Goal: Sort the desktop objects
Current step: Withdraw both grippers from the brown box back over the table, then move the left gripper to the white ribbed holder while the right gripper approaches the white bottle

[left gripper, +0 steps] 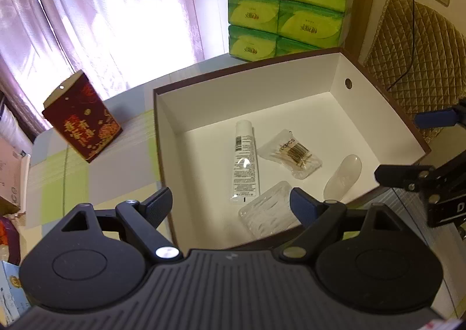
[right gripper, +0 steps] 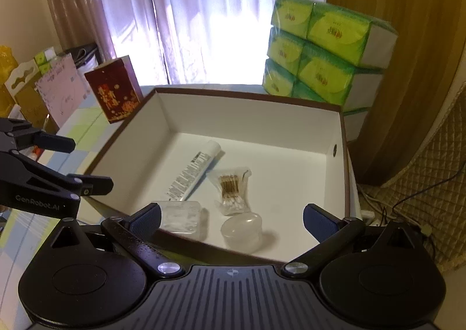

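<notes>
A white-lined, brown-edged box [left gripper: 337,79] [right gripper: 250,114] stands on the table. In it lie a white tube [left gripper: 244,161] [right gripper: 193,174], a clear bag of cotton swabs [left gripper: 294,154] [right gripper: 233,190], a clear ribbed soap case [left gripper: 266,215] [right gripper: 182,218] and a clear rounded container [left gripper: 343,175] [right gripper: 241,226]. My left gripper [left gripper: 231,203] is open and empty above the box's near edge. My right gripper [right gripper: 231,221] is open and empty above the near edge too. Each gripper shows at the other view's side, the right one [left gripper: 413,149] and the left one [right gripper: 84,162].
A dark red printed carton [left gripper: 83,122] [right gripper: 115,91] stands on the checked tablecloth [left gripper: 58,181] left of the box. Stacked green tissue packs [left gripper: 287,7] [right gripper: 326,50] stand behind it. A quilted cover [left gripper: 413,47] and cables lie to the right. Boxes crowd the far left [right gripper: 38,88].
</notes>
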Motion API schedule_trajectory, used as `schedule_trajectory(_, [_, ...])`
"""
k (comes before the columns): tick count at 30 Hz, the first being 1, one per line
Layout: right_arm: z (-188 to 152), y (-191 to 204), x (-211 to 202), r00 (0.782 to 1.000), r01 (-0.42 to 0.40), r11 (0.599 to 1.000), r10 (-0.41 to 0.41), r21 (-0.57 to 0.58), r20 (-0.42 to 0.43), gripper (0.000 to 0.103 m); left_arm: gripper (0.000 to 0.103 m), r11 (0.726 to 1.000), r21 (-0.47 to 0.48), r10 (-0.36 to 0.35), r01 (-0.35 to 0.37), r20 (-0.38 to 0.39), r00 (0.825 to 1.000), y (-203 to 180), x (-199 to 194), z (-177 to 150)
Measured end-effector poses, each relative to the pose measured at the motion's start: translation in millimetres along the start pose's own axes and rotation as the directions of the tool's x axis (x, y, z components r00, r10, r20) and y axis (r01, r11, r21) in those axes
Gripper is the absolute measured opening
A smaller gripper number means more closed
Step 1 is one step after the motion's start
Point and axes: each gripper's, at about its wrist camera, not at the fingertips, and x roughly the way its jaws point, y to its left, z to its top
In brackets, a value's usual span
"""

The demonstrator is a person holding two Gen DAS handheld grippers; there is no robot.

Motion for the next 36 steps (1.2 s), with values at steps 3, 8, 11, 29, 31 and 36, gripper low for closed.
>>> schedule_trajectory(3, [-4.1,5.3,-8.9,1.000,0.002,1.000,-0.002,-0.002,0.009,0.101,0.085,1.000,-0.004,0.006,-0.006,0.001,1.000,0.5,-8.5,-7.0])
schedule_trajectory(8, [-11.1,13.0,-24.0,1.000,0.004,1.000,-0.004,0.012,0.031,0.101,0.085,1.000,-0.017,0.011,-0.011,0.014,1.000,1.9,-25.6,-18.1])
schedule_trajectory(11, [-15.4,17.3,-34.5,0.999,0.012,0.999,-0.013,0.031,0.042,0.101,0.086,1.000,-0.026,0.013,-0.013,0.026,1.000,1.6,-37.0,-24.9])
schedule_trajectory(29, [-50.6,50.4,-84.4,0.997,0.000,0.999,-0.003,0.049,0.077,0.101,0.087,0.996,-0.080,0.043,-0.036,0.088,0.995,-2.6,-97.0,-80.3])
schedule_trajectory(31, [-53.1,54.2,-86.7,0.997,-0.002,0.999,-0.001,0.035,0.074,0.101,0.087,0.996,-0.083,0.037,-0.030,0.088,0.995,-2.6,-100.7,-85.1])
schedule_trajectory(36, [-62.5,61.4,-91.0,0.998,0.001,1.000,-0.001,0.010,0.063,0.101,0.087,0.996,-0.081,0.036,-0.029,0.090,0.995,-5.5,-109.7,-94.6])
